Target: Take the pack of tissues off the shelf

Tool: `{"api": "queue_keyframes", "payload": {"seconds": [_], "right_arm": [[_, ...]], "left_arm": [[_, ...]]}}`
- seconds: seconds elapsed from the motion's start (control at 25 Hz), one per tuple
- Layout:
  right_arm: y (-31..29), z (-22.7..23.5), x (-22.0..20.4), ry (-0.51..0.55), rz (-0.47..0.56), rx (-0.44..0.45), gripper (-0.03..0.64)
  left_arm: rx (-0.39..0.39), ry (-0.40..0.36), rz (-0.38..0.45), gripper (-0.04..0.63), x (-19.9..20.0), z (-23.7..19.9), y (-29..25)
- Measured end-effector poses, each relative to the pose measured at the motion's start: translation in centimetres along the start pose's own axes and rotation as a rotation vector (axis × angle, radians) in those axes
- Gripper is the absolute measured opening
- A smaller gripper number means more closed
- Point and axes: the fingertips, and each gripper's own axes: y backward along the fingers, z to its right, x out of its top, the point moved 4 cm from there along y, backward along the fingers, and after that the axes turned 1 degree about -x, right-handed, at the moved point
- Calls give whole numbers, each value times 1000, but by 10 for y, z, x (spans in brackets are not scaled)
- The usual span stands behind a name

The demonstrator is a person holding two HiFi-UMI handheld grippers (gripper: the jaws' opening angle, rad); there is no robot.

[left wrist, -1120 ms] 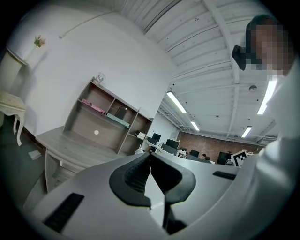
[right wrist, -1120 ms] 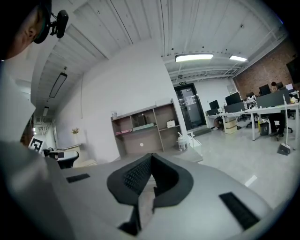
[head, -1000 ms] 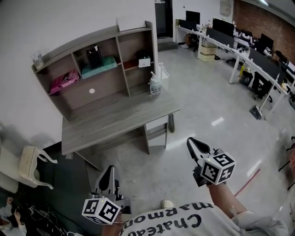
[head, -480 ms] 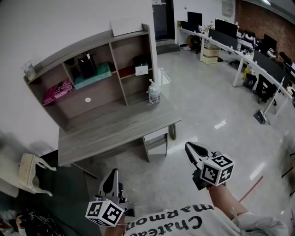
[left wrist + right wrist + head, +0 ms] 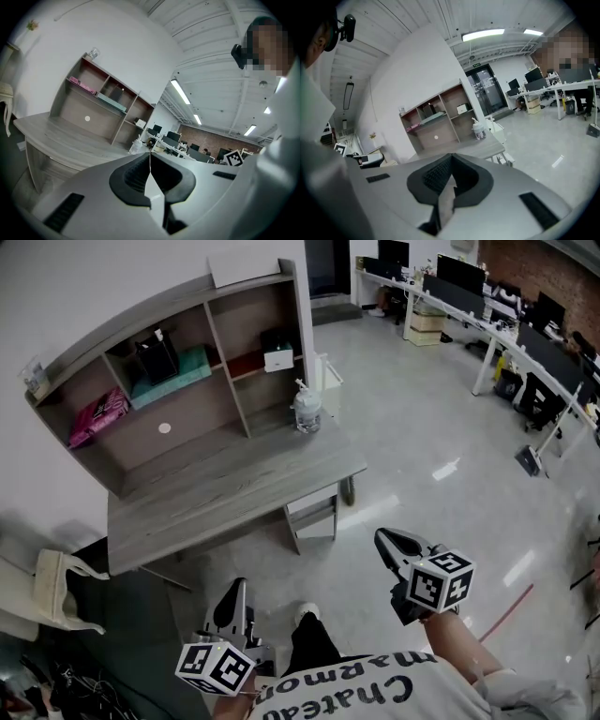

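The left tongs (image 5: 234,589) and right tongs (image 5: 382,539) are both pressed together, empty, with the pink pack (image 5: 95,414) on the shelf (image 5: 202,413) at 11 o'clock.

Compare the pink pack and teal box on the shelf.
The pink pack sits in the left compartment, the teal box in the middle one. The pink pack lies alone; the teal box shares its space with a black bag. The teal box looks bulkier than the pink pack. Both lie on one shelf level.
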Motion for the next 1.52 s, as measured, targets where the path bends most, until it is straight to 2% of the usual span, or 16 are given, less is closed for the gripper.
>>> {"api": "queue_keyframes", "payload": {"seconds": [0.24, 0.48, 0.6, 0.84, 1.0, 1.24, 1.52], "right_arm": [[-24, 21, 17, -29, 16, -53, 8], [-62, 32, 59, -88, 69, -78, 8], [-83, 32, 82, -80, 93, -78, 8], [-123, 33, 124, -56, 144, -94, 8], [-149, 34, 145, -43, 172, -103, 8], [-177, 41, 153, -42, 181, -128, 9], [-201, 48, 146, -62, 174, -143, 8]], "left_arm": [[-26, -17, -3, 18, 18, -16, -43], [-80, -40, 10, 18, 59, -30, -96], [-111, -54, 8, 18, 80, -39, -122], [-150, -96, 60, 18, 130, -58, -164], [-164, -104, 63, 18, 146, -75, -190], [-150, -126, 45, 18, 155, -98, -221], [-160, -106, 43, 18, 157, -116, -239]]}}
